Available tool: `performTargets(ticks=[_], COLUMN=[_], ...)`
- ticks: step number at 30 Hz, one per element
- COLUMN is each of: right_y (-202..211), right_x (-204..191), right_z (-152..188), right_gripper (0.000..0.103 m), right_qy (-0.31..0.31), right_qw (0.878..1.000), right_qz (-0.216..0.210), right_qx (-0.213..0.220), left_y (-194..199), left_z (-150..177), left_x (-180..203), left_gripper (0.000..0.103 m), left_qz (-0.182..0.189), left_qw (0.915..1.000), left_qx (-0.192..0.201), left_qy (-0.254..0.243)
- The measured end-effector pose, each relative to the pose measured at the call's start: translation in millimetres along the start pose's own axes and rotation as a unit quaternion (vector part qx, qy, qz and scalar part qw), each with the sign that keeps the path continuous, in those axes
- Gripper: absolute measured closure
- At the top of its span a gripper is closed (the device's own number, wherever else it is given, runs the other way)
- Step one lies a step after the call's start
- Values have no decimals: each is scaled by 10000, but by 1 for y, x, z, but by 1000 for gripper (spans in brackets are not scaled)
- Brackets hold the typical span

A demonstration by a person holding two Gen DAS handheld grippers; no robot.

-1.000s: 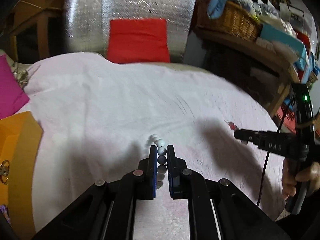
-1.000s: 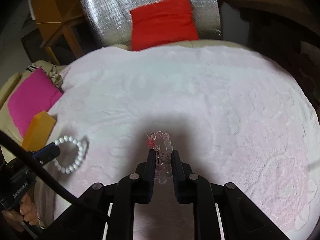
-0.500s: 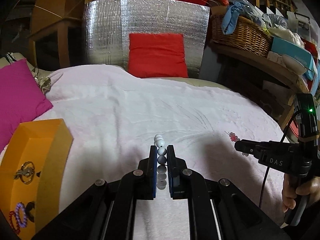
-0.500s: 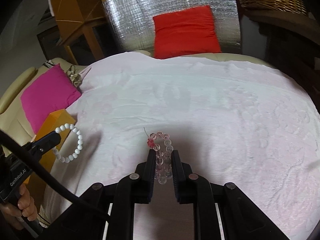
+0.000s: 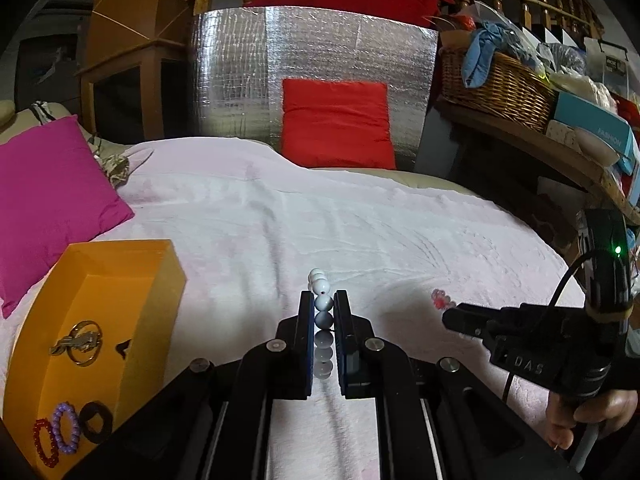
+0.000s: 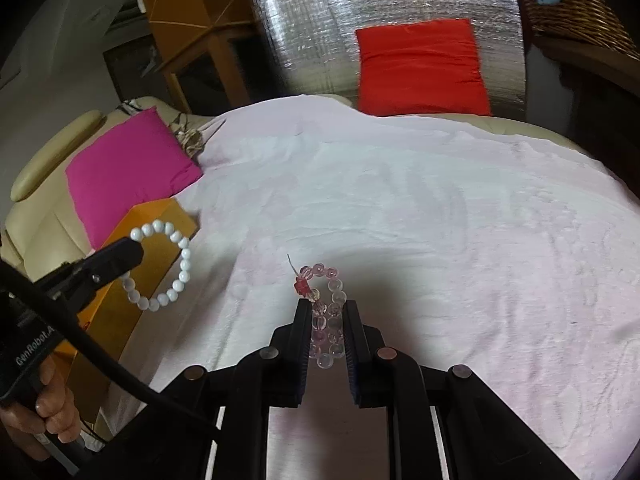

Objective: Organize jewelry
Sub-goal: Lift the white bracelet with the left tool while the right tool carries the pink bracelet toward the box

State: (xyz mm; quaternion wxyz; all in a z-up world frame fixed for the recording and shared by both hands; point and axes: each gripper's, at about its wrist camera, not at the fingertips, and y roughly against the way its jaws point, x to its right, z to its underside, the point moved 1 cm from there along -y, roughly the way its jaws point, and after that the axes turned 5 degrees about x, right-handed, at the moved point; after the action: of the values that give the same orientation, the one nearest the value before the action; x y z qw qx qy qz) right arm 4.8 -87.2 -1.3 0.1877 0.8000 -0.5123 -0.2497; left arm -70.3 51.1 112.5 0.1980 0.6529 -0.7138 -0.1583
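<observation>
My left gripper (image 5: 323, 300) is shut on a white bead bracelet (image 5: 322, 312), held edge-on above the pale pink bedspread; in the right wrist view the bracelet (image 6: 178, 266) hangs as a ring from the left gripper (image 6: 134, 254). My right gripper (image 6: 327, 307) is shut on a clear pink bead bracelet (image 6: 328, 316) with a red charm, lifted off the cloth. It shows in the left wrist view (image 5: 442, 300) at the right gripper (image 5: 452, 316). An open orange box (image 5: 148, 304) stands to the left, holding a gold ring piece (image 5: 78, 342) and several small bands (image 5: 66, 428).
A magenta cushion (image 5: 52, 196) lies beyond the box. A red cushion (image 5: 336, 120) leans on a silver foil panel (image 5: 240, 72) at the back. A shelf with a wicker basket (image 5: 500, 88) and boxes runs along the right edge of the bed.
Both grippers have lifted with their bracelets. The left one has swung left and up, so the orange box and its contents now show fully.
</observation>
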Motion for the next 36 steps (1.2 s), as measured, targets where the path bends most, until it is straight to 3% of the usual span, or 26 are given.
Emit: performTargets(ticks=[23, 36], right_y=[-24, -26], right_x=[-72, -102], right_z=[12, 25], right_gripper=[86, 86], right_qy=[389, 602], right_qw=[9985, 9977], right_qz=[-388, -288], right_qx=[-52, -78], left_y=[39, 62], left_z=[1, 2], left_x=[-64, -104], left_gripper=[93, 93], left_qz=[-308, -468], left_qw=[9981, 9940], left_qx=[312, 545], left_qy=[436, 826])
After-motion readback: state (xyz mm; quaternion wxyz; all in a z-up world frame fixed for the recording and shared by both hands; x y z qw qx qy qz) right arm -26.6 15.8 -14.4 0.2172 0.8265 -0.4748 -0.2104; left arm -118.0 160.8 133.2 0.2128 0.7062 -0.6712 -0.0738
